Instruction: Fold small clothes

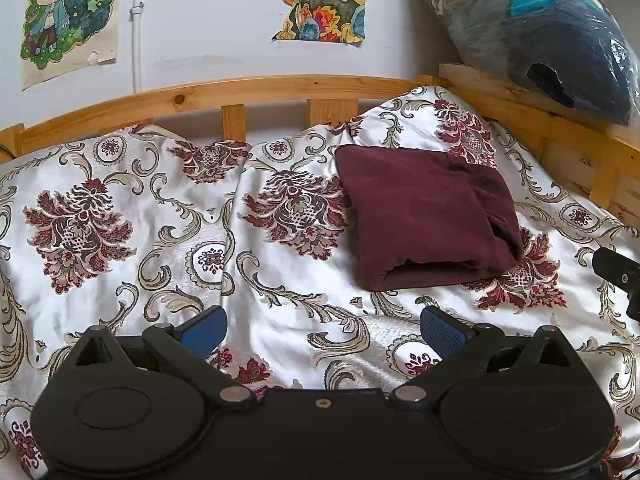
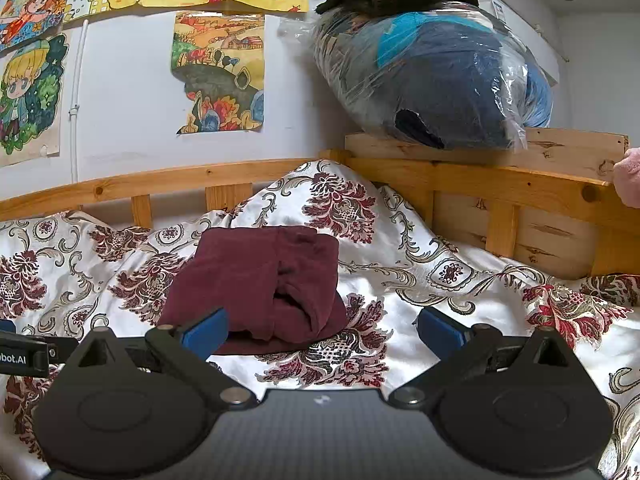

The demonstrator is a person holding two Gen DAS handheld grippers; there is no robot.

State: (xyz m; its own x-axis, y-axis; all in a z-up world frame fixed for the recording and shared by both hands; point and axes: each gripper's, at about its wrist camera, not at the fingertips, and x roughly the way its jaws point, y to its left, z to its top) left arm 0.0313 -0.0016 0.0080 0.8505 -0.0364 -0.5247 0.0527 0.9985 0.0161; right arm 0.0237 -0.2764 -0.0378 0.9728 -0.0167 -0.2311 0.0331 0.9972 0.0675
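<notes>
Left wrist view: the left hand-held gripper [image 1: 323, 330] hovers wide open and empty above the patterned bedspread [image 1: 132, 216], with the folded maroon garment [image 1: 428, 216] lying ahead and to its right, near the wooden bed rail [image 1: 200, 94]. From the right wrist view, the right hand-held gripper [image 2: 322, 330] is also spread wide and holds nothing; its left blue pad [image 2: 206, 330] overlaps the garment's near edge, though contact is unclear.

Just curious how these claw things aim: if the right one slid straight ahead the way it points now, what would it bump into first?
Probably the folded maroon garment on the patterned bedspread. The right gripper is open, and the garment's near edge lies just ahead, toward its left finger. Depth is hard to judge.
</notes>
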